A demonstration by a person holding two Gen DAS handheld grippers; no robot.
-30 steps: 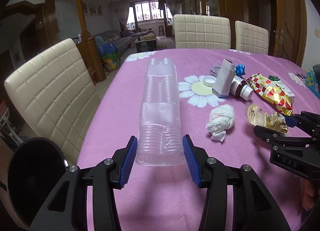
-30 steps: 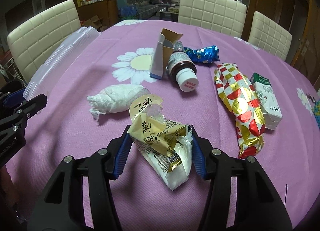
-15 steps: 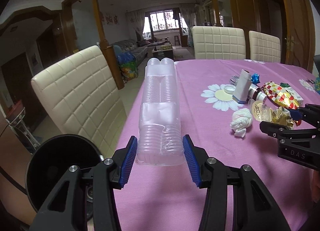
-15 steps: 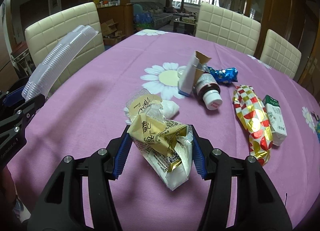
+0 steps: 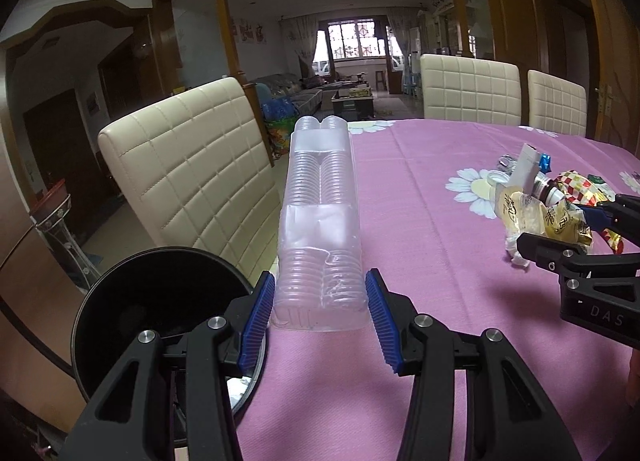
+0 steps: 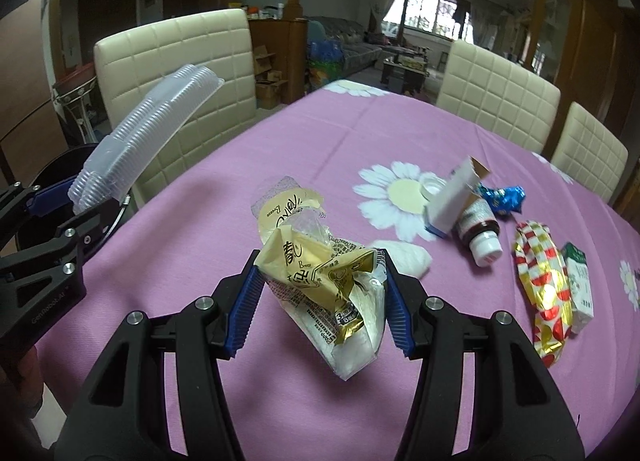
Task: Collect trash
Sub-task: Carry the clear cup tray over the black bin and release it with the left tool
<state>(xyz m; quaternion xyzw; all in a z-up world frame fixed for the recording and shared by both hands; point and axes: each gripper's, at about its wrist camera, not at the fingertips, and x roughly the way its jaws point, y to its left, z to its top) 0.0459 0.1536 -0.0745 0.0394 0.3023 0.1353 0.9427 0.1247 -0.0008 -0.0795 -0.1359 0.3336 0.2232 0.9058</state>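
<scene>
2 grippers are clamped: the left (image 5: pixel 320 311) on a clear tray (image 5: pixel 320 221), the right (image 6: pixel 318 293) on a wrapper (image 6: pixel 324 277).

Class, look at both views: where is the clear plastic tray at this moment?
The clear tray is clamped in the left gripper, off the table edge above the black bin, beside the cream chair; the right view shows it at far left.

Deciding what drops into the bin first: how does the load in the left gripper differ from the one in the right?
The left gripper holds a clear ribbed plastic tray, long, rigid and see-through; the right gripper holds a yellow snack wrapper, short, crumpled and printed. The tray sticks out near the black bin; the wrapper hangs over the tablecloth. Both are clamped and lifted.
</scene>
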